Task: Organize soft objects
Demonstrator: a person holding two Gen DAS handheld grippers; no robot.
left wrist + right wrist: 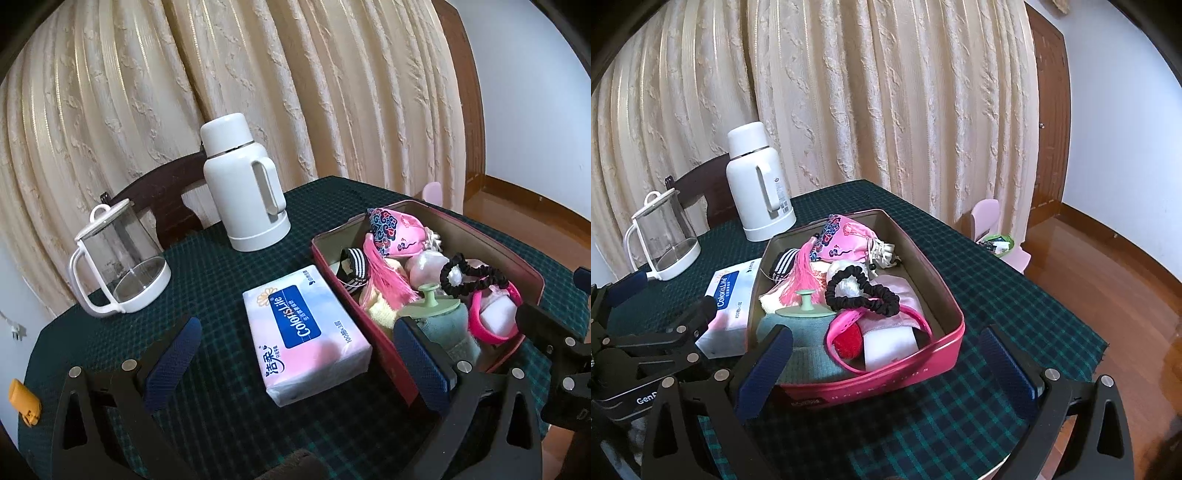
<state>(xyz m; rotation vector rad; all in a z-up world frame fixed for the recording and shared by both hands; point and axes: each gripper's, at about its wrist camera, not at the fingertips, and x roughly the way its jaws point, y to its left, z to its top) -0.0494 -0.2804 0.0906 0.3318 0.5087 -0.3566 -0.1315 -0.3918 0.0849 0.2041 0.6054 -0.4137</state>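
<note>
A pink tin box [938,363] [532,275] sits on the dark green plaid table. It holds several soft things: a pink embroidered pouch [846,236] [399,234], a black scrunchie [862,291] [476,275], a pink tassel [803,273], a teal cloth under a green knob [803,334] [430,297], a pink band [846,321]. A tissue pack [303,332] [729,302] lies left of the box. My left gripper [295,365] is open around the tissue pack's near end, above it. My right gripper [886,363] is open, straddling the box's near wall.
A white thermos [243,188] [759,184] and a glass kettle [118,262] [663,240] stand at the table's far left. A dark chair back [159,192] is behind them. A curtain hangs behind. A pink stool [993,229] stands on the wooden floor, right.
</note>
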